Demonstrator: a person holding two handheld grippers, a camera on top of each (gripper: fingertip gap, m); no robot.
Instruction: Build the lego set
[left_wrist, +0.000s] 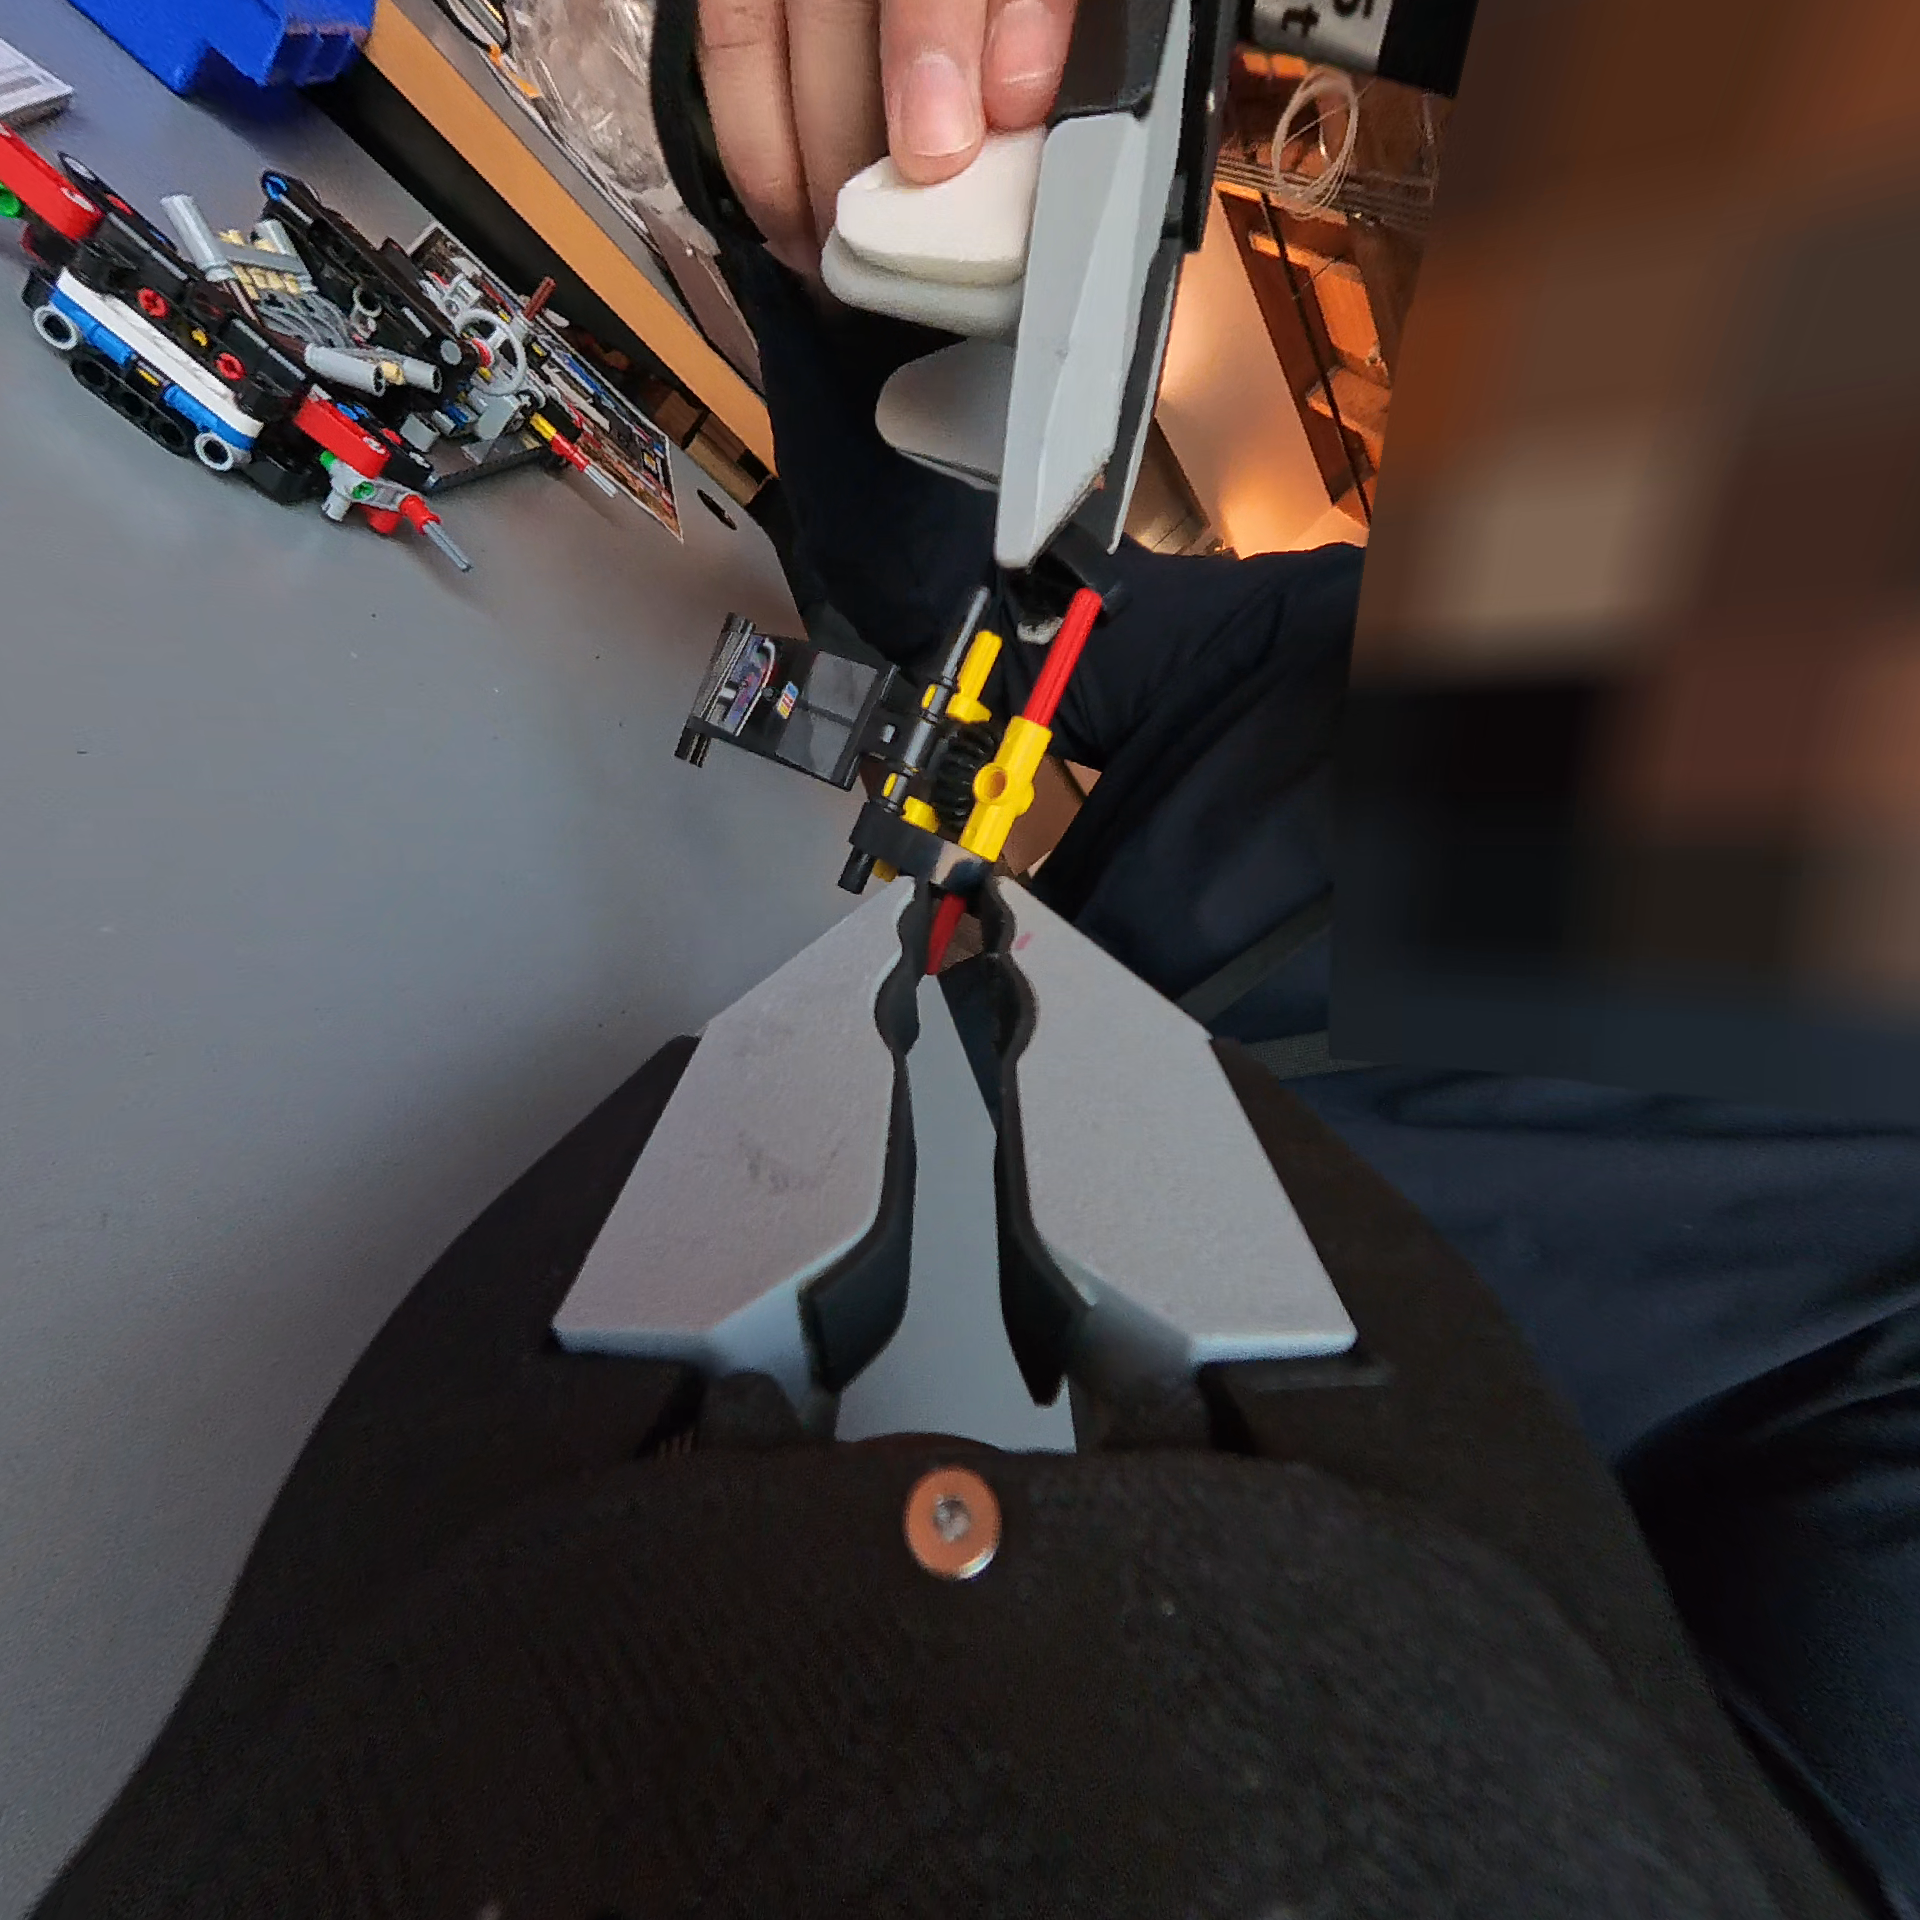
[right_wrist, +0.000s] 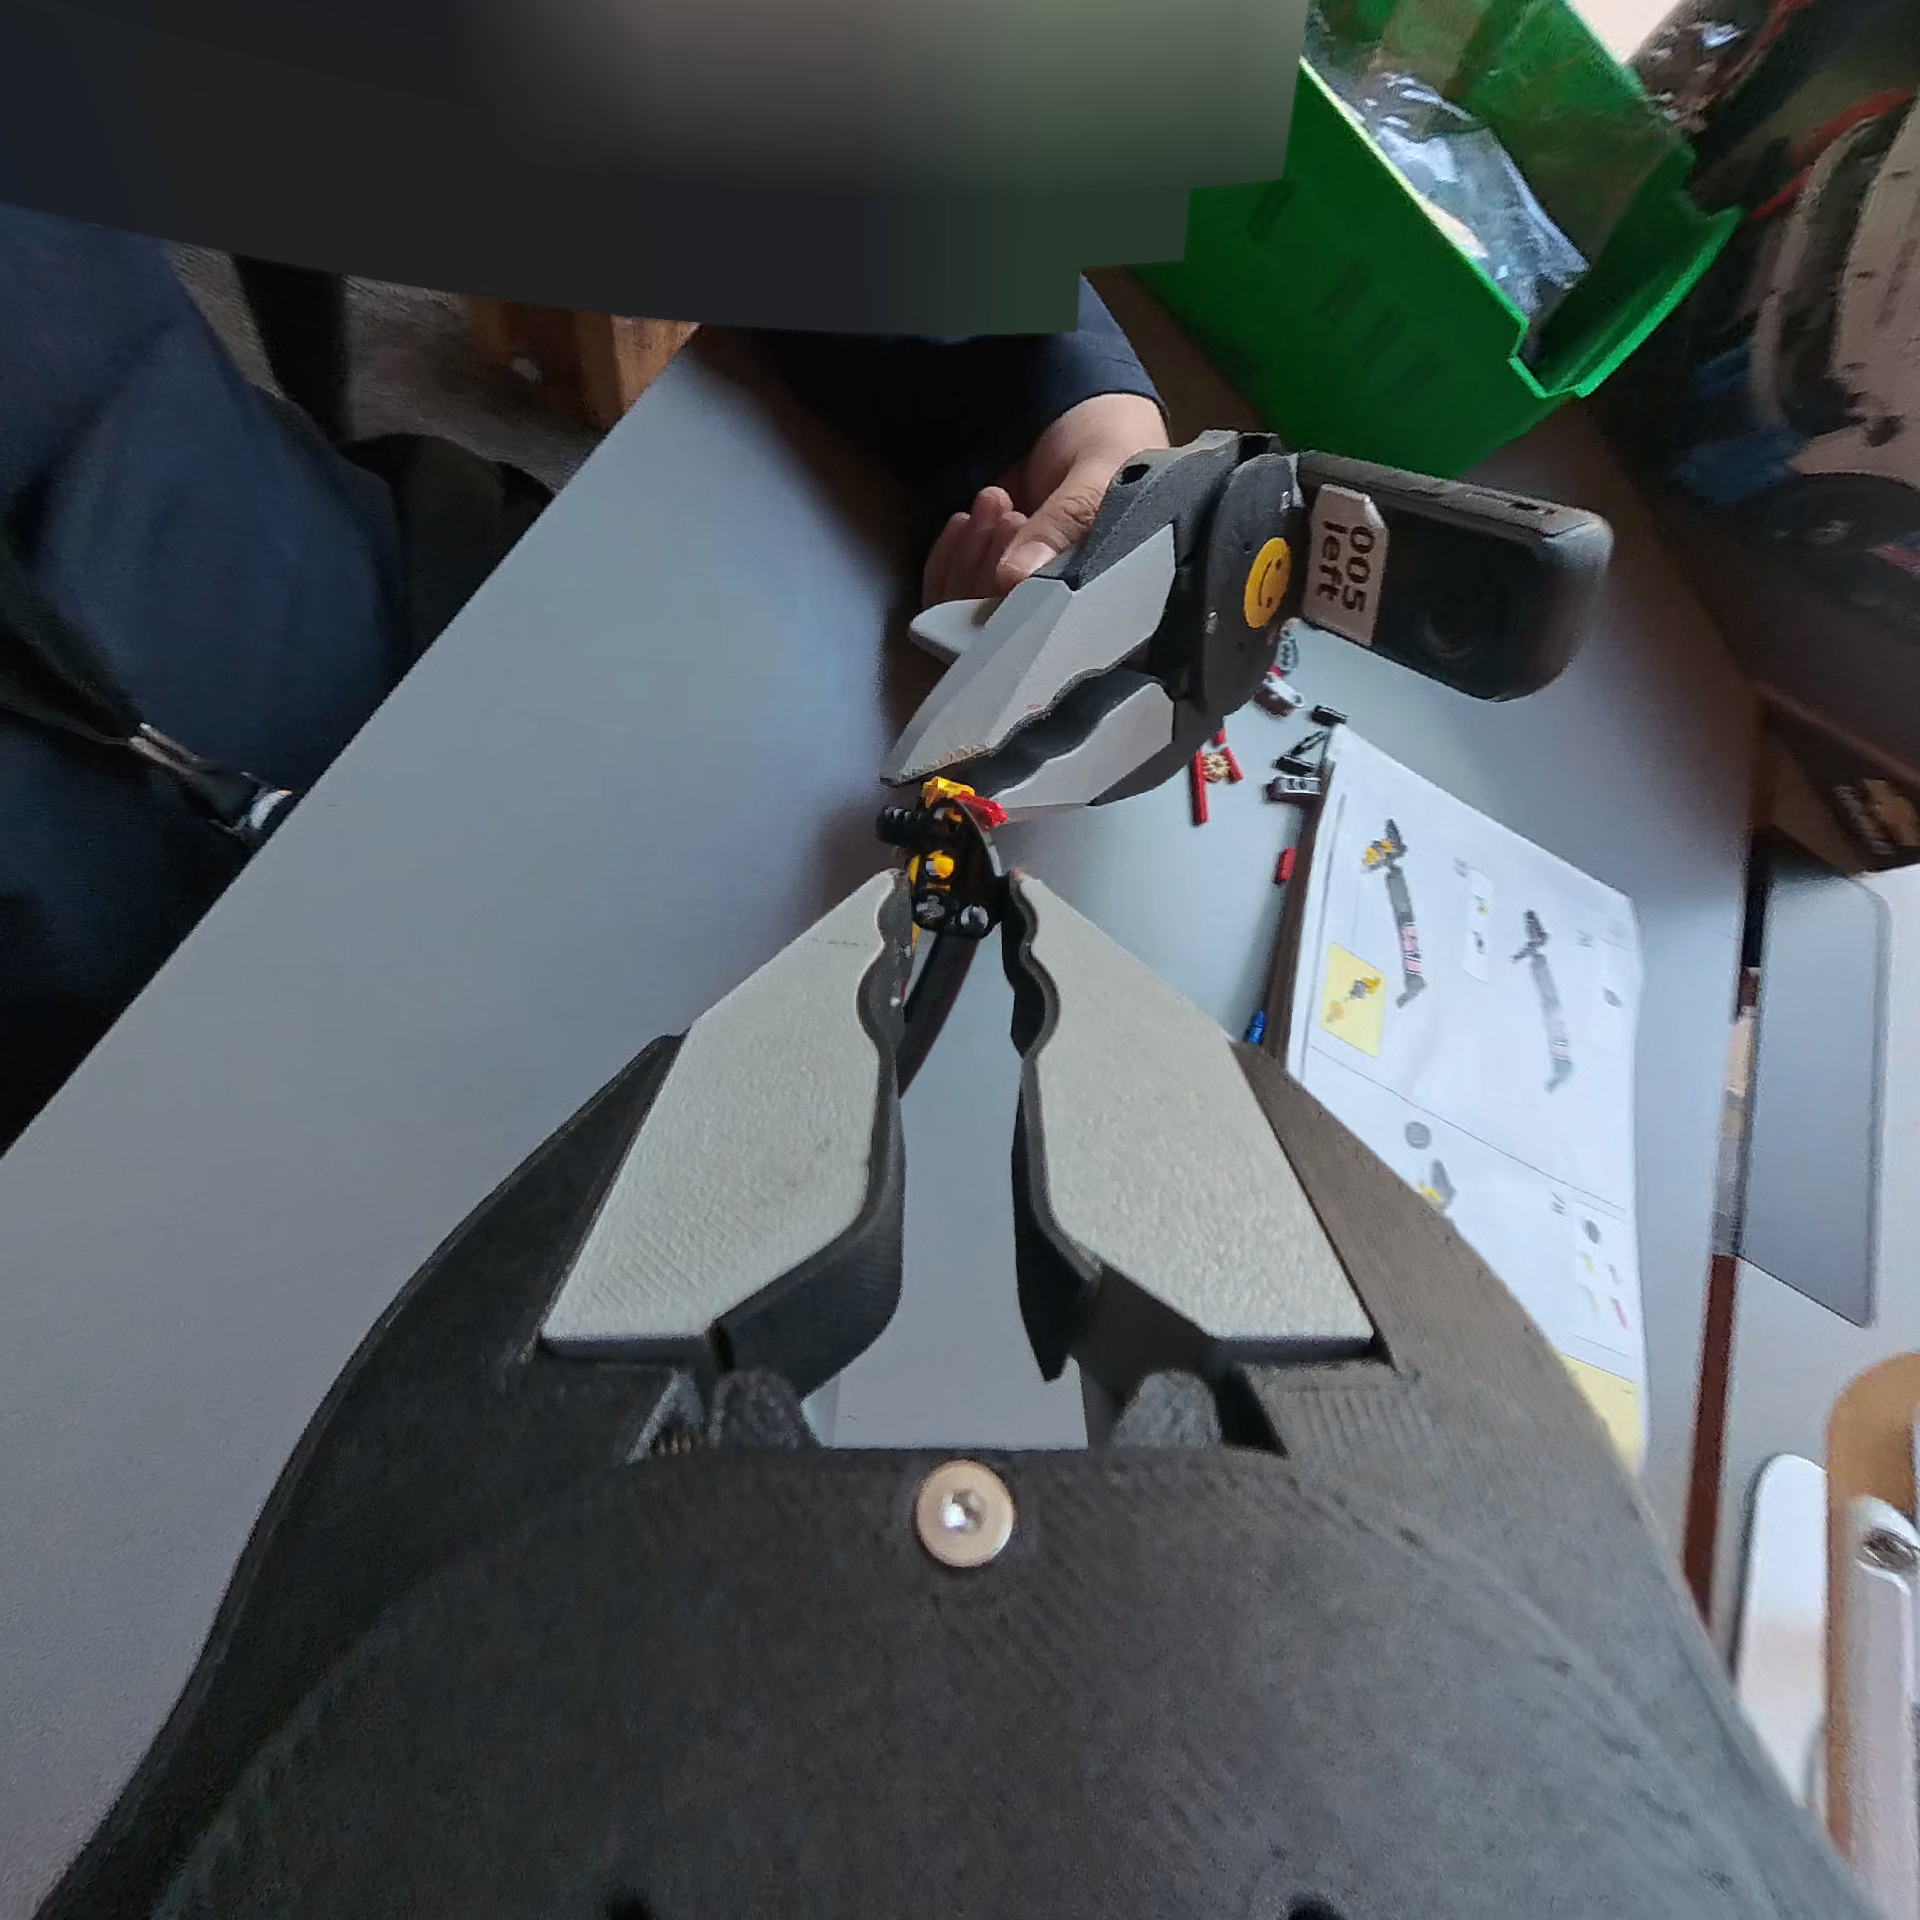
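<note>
Yellow-and-black toy-brick assembly (left_wrist: 940, 764) hangs above the grey table (left_wrist: 312, 883) between both tools, the left gripper (left_wrist: 951, 914) nearly closed on its red axle (left_wrist: 1060, 665), the right gripper (right_wrist: 951, 904) narrowly clamping its black end.

Grey table (left_wrist: 312, 935) bears a brick model (left_wrist: 260, 353), loose pieces, instruction sheet (right_wrist: 1475, 987)

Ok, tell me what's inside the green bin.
The green bin holds crumpled clear plastic bags, seen through its open top. Whatever lies under or inside those bags is covered, and the bin's far end is cut off.
</note>
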